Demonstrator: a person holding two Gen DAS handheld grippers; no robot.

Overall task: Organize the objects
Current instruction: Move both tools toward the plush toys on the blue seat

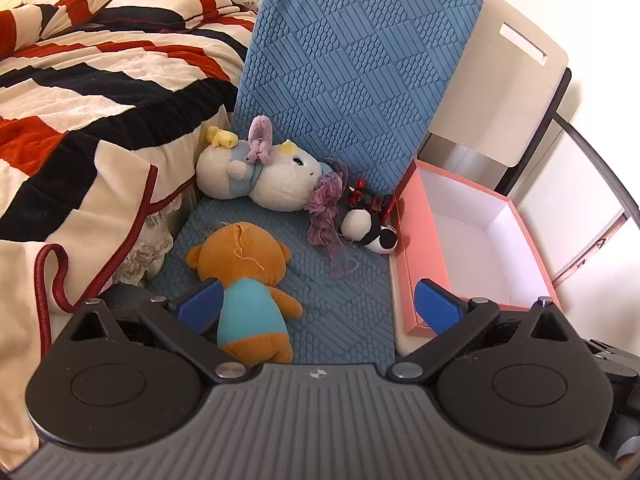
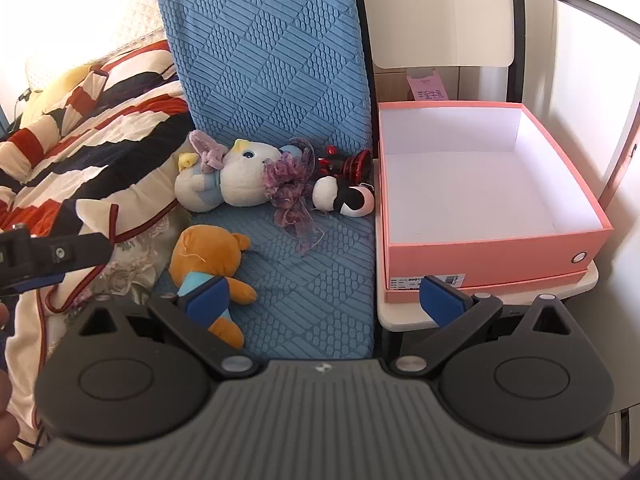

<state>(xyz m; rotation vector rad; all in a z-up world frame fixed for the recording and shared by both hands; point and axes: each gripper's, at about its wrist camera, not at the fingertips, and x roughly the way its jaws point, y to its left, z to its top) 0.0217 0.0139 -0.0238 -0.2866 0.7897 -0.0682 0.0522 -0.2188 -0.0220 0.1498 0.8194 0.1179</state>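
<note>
Starting out, by the look of it: pink box [image 2: 492, 256] empty, all toys unpicked. Left gripper [image 1: 318, 306] and right gripper [image 2: 324, 298] both spread wide, holding nothing, tilted down over the blue cushioned seat [image 2: 320, 288]. Nearest: orange bear [image 1: 244, 280], face down, beside the left gripper's left finger. Next move likely closing on the bear, then carrying it right to the box. Farther back: white plush [image 1: 264, 176], purple ribbon [image 1: 328, 204], black-and-white plush [image 1: 370, 230] against the backrest. Striped blanket [image 1: 80, 92] left; white chair [image 1: 500, 92] behind box.
</note>
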